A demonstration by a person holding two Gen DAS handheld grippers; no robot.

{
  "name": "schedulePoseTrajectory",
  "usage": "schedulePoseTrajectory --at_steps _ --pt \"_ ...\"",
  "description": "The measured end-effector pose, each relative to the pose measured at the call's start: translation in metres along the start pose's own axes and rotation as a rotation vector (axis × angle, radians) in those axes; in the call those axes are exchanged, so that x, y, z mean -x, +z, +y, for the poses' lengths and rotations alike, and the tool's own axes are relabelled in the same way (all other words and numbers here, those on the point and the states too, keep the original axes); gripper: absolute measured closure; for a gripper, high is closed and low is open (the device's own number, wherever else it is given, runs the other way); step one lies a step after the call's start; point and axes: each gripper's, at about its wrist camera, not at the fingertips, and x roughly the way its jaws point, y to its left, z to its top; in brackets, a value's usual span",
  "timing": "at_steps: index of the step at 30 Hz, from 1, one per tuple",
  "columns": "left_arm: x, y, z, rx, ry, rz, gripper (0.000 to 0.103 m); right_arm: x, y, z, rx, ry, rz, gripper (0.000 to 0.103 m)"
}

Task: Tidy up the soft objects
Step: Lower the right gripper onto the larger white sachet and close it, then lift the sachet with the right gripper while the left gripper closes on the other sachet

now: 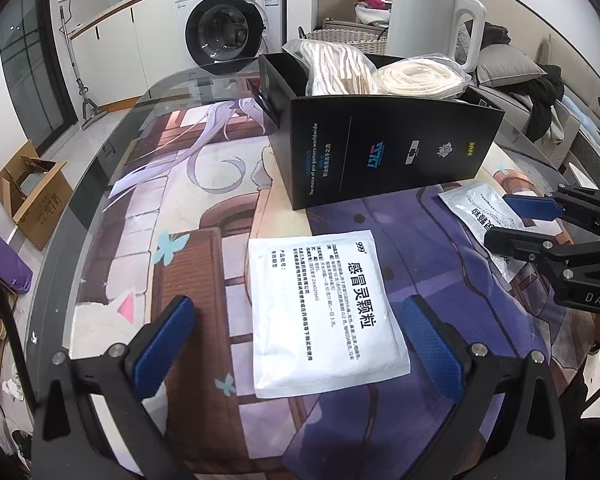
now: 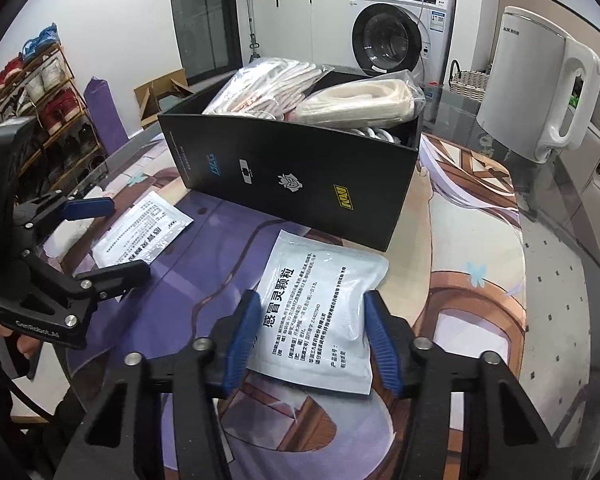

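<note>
Two bagged bundles of pale cord (image 2: 320, 96) already sit in the black box (image 2: 300, 184), so part of the tidying looks done. Two white sachets are left on the tabletop (image 2: 560, 280). The right tool (image 2: 312, 332) is down over the nearer sachet (image 2: 320, 312), its blue pads bracketing the packet's near end and apparently pressing its edges; I judge that a grip, with the packet lying flat, not lifted. The left tool (image 1: 296, 344) hangs wide open above the other sachet (image 1: 324, 312), touching nothing. Both packets lie just in front of the box, so the carry is short.

In the way: the box's front wall stands tall, and the bags inside already heap above the rim, so room is tight. A white kettle (image 2: 536, 92) stands beside the box, and the two tools work close together.
</note>
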Motion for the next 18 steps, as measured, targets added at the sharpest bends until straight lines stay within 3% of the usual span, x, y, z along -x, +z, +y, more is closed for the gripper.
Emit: schedulePoseTrajectory --at_steps 3,9,12,14,18 --pt "0.001 0.000 0.000 0.000 0.000 -0.003 0.000 0.003 0.000 0.003 0.016 0.018 0.001 0.065" --pt "0.004 0.000 -0.006 -0.024 -0.021 -0.018 0.010 0.005 0.000 0.009 0.041 0.024 0.002 0.069" --pt "0.006 0.000 -0.009 -0.041 -0.037 -0.026 0.020 0.004 0.000 0.008 0.042 0.025 0.002 0.069" --pt "0.008 0.000 -0.012 -0.054 -0.048 -0.036 0.034 0.005 0.000 0.009 0.043 0.025 0.001 0.069" --pt "0.011 -0.001 -0.015 -0.075 -0.066 -0.046 0.046 0.005 0.001 0.010 0.045 0.024 0.001 0.069"
